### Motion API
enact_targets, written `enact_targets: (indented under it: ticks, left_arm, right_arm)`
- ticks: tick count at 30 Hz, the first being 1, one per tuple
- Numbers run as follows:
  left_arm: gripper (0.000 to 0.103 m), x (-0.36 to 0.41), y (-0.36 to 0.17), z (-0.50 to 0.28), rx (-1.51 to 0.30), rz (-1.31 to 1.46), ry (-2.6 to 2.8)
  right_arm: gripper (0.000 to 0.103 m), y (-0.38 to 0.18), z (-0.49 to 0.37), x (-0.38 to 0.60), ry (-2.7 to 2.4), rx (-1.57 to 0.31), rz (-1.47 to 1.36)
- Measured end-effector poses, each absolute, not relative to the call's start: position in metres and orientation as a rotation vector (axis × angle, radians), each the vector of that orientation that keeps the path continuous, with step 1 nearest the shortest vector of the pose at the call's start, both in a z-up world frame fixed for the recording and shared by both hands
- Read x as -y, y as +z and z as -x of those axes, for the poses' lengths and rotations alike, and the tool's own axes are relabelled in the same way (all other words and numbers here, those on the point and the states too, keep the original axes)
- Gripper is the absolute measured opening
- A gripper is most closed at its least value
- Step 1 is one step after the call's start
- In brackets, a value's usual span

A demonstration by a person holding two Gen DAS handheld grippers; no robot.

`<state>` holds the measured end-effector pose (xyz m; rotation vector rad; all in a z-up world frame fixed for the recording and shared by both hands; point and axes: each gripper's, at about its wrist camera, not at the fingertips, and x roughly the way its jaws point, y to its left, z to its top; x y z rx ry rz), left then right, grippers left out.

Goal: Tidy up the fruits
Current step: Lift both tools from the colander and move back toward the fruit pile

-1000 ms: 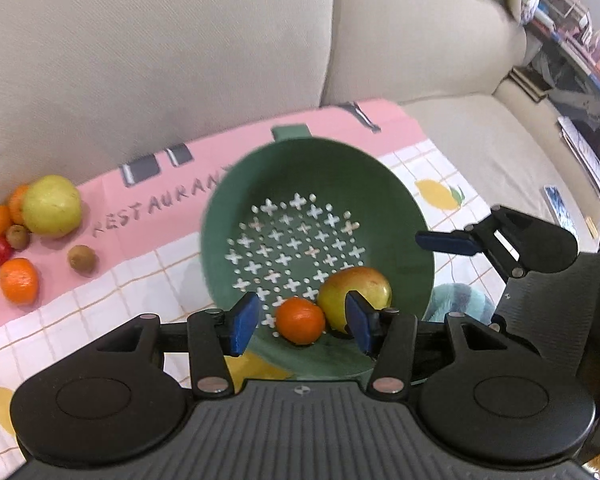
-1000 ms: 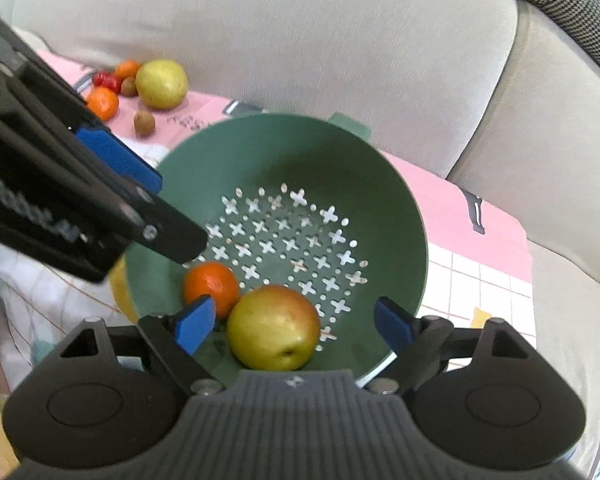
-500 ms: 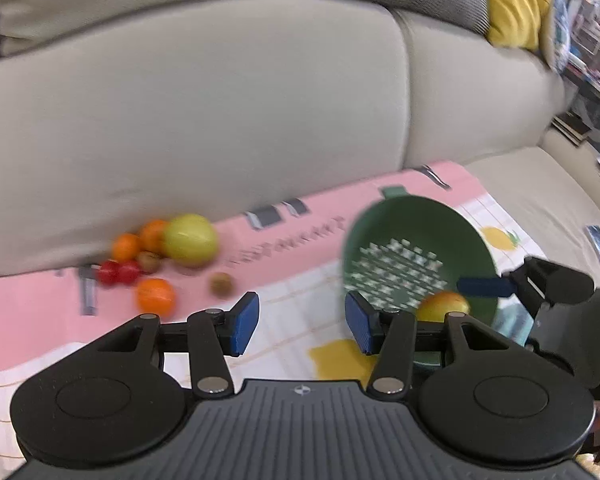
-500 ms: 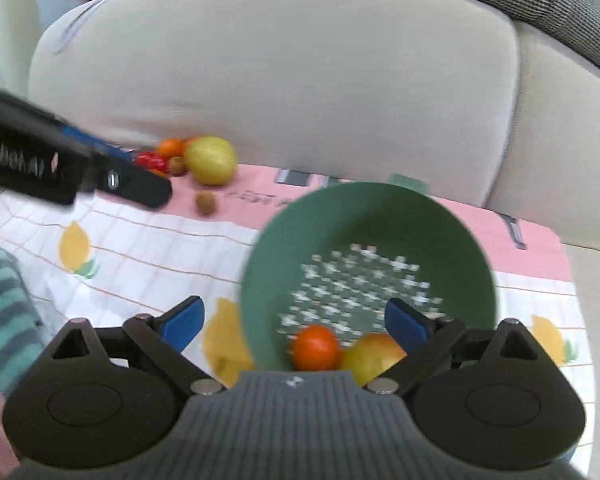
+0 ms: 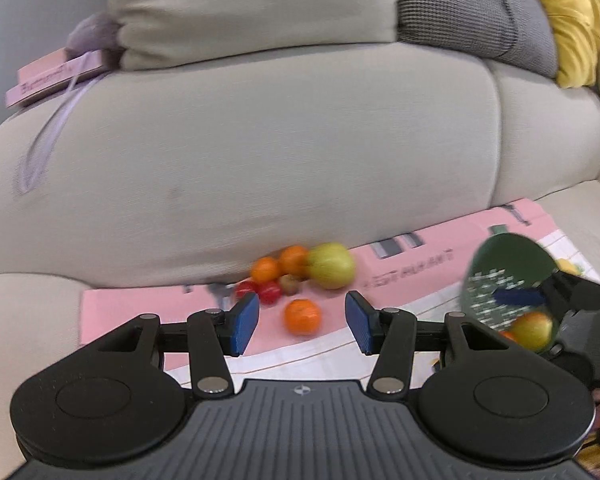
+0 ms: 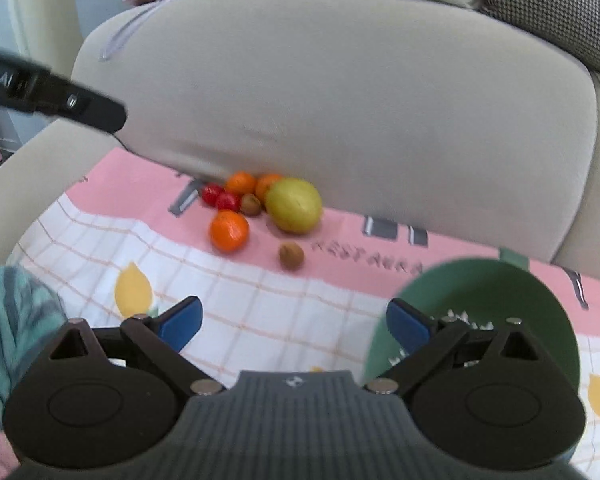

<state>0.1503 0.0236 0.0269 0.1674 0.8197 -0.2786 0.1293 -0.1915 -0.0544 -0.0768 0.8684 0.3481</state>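
Observation:
A heap of fruit lies on the pink edge of the cloth, against the sofa back: a yellow-green fruit (image 6: 295,206), several oranges (image 6: 229,230), red tomatoes (image 6: 220,198) and two brown kiwis (image 6: 291,256). My left gripper (image 5: 302,318) hangs open above the cloth, nothing between its blue pads; one orange (image 5: 302,315) shows beyond the gap. My right gripper (image 6: 296,324) is wide open and empty, just left of the green colander (image 6: 500,292). In the left wrist view the colander (image 5: 504,264) holds an apple (image 5: 534,330).
The checked lemon-print cloth (image 6: 260,312) covers the sofa seat. The beige backrest (image 5: 260,140) rises right behind the fruit. A teal striped cloth (image 6: 12,320) lies at the near left. A pink book (image 5: 56,80) rests on the sofa top.
Both grippers pulled back from the colander and swung left toward the fruit heap. The right jaws spread wider. The colander, with its orange and apple, slid to the right of both views.

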Motion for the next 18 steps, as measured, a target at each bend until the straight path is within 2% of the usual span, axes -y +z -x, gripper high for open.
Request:
enact_targets:
  ticks: [5,12,18]
  left_arm:
    - [0.059,-0.053,0.006,-0.161,-0.85,-0.185,-0.187]
    - [0.059,-0.077,-0.021,-0.17,-0.834,-0.031,-0.255]
    - [0.059,-0.068,-0.048,-0.181,-0.841,0.047,-0.324]
  right_arm:
    - [0.096,-0.057,-0.141,0.176,0.361,-0.848,0.079]
    - [0.095,-0.065,-0.156,0.158,0.372,-0.827,0.11]
    - [0.083,-0.073,-0.171,0.148,0.373,-0.792,0.169]
